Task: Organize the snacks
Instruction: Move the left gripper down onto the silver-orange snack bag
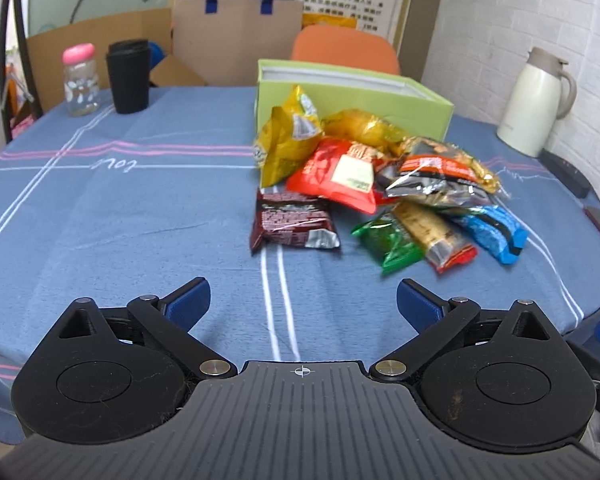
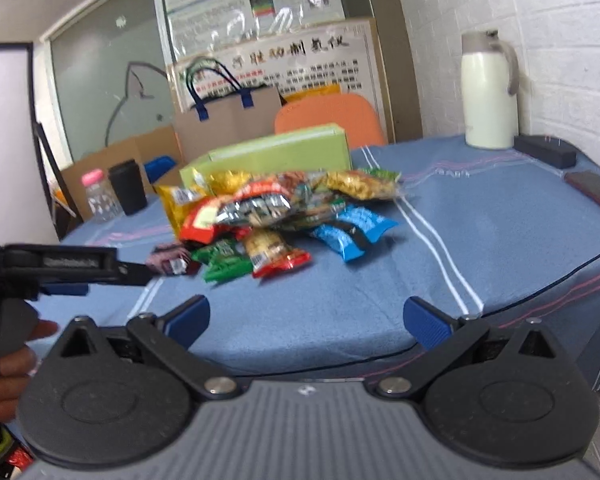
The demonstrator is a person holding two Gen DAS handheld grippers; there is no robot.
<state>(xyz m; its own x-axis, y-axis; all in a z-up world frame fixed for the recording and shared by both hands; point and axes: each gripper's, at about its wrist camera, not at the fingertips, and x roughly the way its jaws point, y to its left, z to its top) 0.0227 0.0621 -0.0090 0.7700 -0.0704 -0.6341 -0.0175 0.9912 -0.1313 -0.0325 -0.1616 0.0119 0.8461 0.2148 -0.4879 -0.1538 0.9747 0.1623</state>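
Observation:
A heap of snack packets lies on the blue tablecloth [image 1: 120, 216] in front of an open green box [image 1: 356, 100]: a brown packet [image 1: 292, 224], a red one [image 1: 336, 176], a yellow one [image 1: 288, 136], a green one [image 1: 388, 242] and a blue one [image 1: 492, 232]. My left gripper [image 1: 303, 300] stands open and empty, short of the brown packet. The right gripper [image 2: 306, 320] is also open with nothing between its fingers, near the table's edge, well short of the heap [image 2: 276, 216] and the green box [image 2: 272, 152]. The left tool [image 2: 60, 268] shows at the left of the right wrist view, held by a hand [image 2: 4, 372].
A pink-capped jar [image 1: 80, 80] and a black cup [image 1: 128, 76] stand at the far left of the table. A white jug [image 1: 536, 100] stands at the far right by the brick wall, with a dark bar [image 2: 544, 150] and a phone [image 2: 596, 192] near it. An orange chair [image 1: 344, 48] and a paper bag [image 1: 236, 32] are behind the table.

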